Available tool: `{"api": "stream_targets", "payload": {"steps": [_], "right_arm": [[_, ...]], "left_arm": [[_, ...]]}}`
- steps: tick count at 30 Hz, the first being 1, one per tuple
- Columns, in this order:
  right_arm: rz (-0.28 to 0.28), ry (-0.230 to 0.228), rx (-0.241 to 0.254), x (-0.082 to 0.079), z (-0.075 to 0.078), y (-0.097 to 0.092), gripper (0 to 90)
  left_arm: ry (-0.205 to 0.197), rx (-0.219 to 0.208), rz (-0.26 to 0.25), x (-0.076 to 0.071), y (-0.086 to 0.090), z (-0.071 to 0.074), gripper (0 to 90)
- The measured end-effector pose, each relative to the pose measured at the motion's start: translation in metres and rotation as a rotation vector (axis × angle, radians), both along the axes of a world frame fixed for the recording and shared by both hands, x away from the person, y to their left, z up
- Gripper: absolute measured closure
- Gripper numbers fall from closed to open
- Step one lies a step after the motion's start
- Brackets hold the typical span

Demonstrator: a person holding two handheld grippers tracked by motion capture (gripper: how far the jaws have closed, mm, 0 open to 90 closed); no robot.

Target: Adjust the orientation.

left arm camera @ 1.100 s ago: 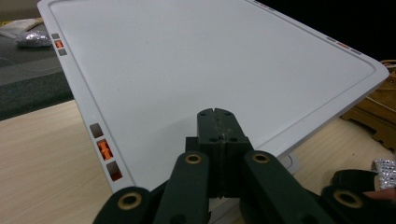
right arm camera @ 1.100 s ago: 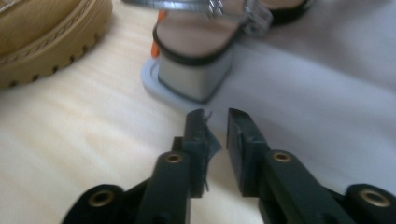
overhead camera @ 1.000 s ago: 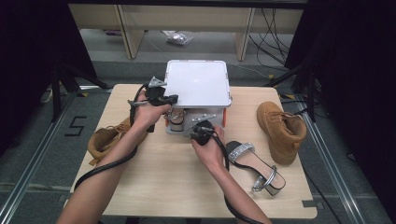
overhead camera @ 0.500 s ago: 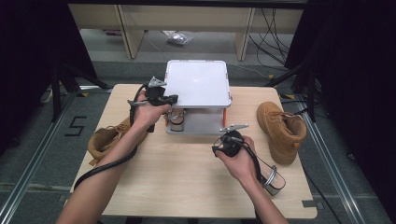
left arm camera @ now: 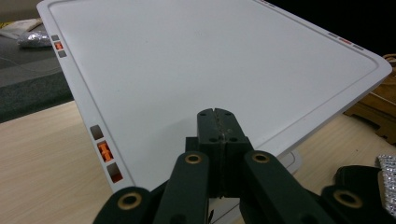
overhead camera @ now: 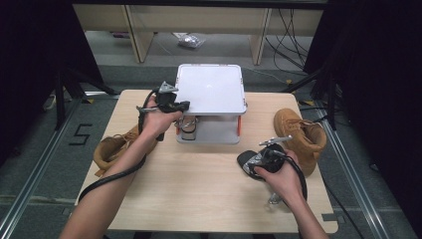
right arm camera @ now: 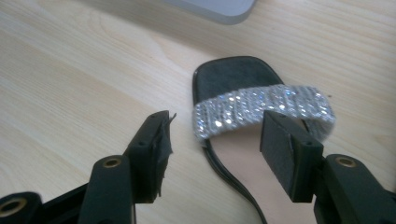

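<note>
the table (overhead camera: 199, 199) carries everything, and i read it from its edges. a white storage box (overhead camera: 211, 124) sits at the middle of the far edge with its lid (overhead camera: 211, 89) lifted. one tan boot (overhead camera: 298, 134) stands near the right edge, and another tan boot (overhead camera: 112, 149) lies near the left edge.

the sandal (overhead camera: 249, 162) i am after lies near the right edge, in front of the right-hand boot and closer to the near edge than the box. in the right gripper view its black toe end points away from me toward the box, the sparkly strap (right arm camera: 261, 109) crosses it side to side, and the sole runs back toward the camera, so its long axis lines up roughly with my right gripper's (right arm camera: 217, 147) reach.

that gripper is the nearer one by far. its jaws have just been opening and now stand wide apart with nothing pressed between them. the right jaw overlaps the strap's end in the picture, the left one hangs over bare wood beside the sole. i judge that a short move forward and a shade to the right would put the strap between them.

my left gripper (left arm camera: 217, 128) is closed at the lid's near left corner, apparently pinching its edge to hold it up, well apart from the sandal.
</note>
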State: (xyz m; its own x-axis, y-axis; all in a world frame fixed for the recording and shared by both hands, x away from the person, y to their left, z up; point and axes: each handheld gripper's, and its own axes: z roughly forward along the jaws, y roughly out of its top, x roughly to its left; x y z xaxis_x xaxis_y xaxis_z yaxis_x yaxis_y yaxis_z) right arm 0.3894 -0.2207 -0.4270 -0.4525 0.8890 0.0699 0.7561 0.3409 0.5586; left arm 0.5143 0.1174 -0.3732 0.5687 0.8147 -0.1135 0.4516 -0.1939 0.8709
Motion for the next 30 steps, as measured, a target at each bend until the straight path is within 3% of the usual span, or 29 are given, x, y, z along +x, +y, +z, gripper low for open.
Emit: {"api": "stream_targets", "payload": {"steps": [3, 5, 10, 19, 26, 30], "right_arm": [[0.004, 0.011, -0.015, -0.003, 0.002, -0.005, 43.1], [0.03, 0.021, -0.043, -0.003, 0.004, -0.015, 41.8], [0.075, 0.03, -0.105, 0.0, 0.007, -0.029, 40.2], [0.123, 0.146, -0.239, 0.012, 0.0, -0.039, 35.6], [0.139, 0.214, -0.267, 0.014, -0.015, -0.044, 34.4], [0.138, 0.217, -0.271, 0.017, -0.02, -0.046, 32.8]], "left_arm": [[-0.001, -0.014, 0.008, 0.0, -0.001, 0.0, 89.8], [0.002, 0.005, 0.004, 0.0, -0.001, 0.001, 89.8], [0.008, -0.013, 0.01, 0.0, -0.001, 0.0, 89.8], [0.014, -0.017, 0.008, 0.001, -0.001, 0.001, 89.8], [0.011, -0.012, 0.008, 0.001, -0.002, 0.001, 89.8], [0.008, -0.009, 0.008, 0.001, -0.002, 0.001, 89.8]]}}
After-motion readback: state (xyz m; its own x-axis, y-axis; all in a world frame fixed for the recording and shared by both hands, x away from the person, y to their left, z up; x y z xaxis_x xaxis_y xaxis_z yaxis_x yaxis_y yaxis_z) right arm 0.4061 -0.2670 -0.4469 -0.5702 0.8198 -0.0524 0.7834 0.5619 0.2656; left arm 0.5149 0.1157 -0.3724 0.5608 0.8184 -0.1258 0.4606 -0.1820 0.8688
